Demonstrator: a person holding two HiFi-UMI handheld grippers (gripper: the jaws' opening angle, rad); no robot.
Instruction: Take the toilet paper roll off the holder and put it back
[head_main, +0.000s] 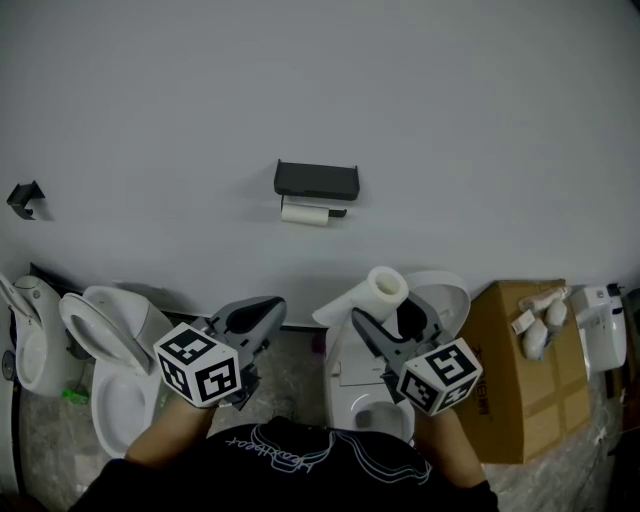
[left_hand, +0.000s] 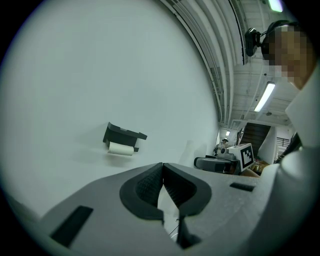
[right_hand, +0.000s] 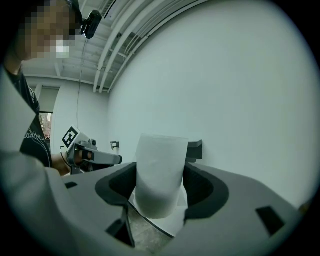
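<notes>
White cylindrical roll (right_hand: 159, 175), apparently soft, in right hand-held gripper (right_hand: 162, 167).

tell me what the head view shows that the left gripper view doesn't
Only the head view: the toilets below the wall and a cardboard box. Only the left gripper view: a straight look at the left gripper, jaws closed together on nothing, plus ceiling lights. Both: the black wall holder with paper on it, and the right gripper, shut on a toilet paper roll that is plain only from the head.
</notes>
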